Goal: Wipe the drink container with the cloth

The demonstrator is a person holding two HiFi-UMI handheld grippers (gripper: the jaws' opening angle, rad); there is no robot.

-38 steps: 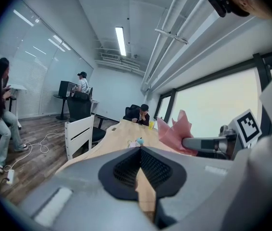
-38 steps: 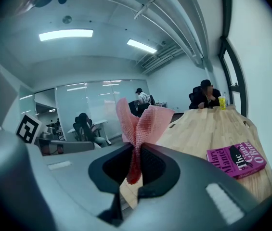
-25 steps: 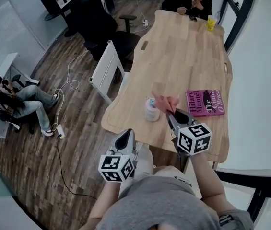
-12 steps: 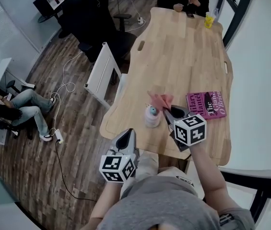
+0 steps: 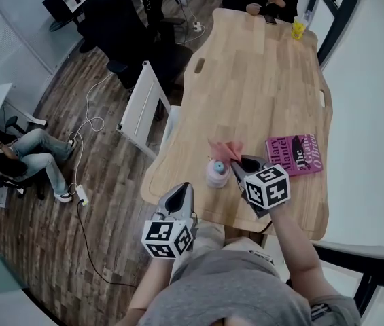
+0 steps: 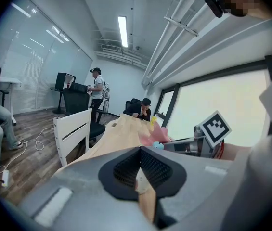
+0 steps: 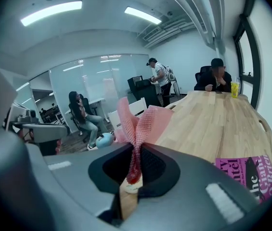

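1. My left hand-held gripper [image 5: 179, 194] hangs off the near edge of the light wooden bench [image 5: 266, 73]. Its jaws are pressed together on nothing, so I'd guess it's just parked.
2. The small pale drink container with a blue lid [image 5: 217, 172] stands upright close to that edge.
3. My right hand-held gripper [image 5: 240, 167] is clamped on the bunched pink waffle cloth [image 5: 224, 150]. The loose end fans out beside the container, ready to wipe I reckon.
4. Can't tell whether the cloth touches the container, since the gripper views only catch its lid.

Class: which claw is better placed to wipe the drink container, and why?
Right: the right claw grips the pink mesh cloth beside the white, blue-capped drink container; left claw is shut, empty, farther back.
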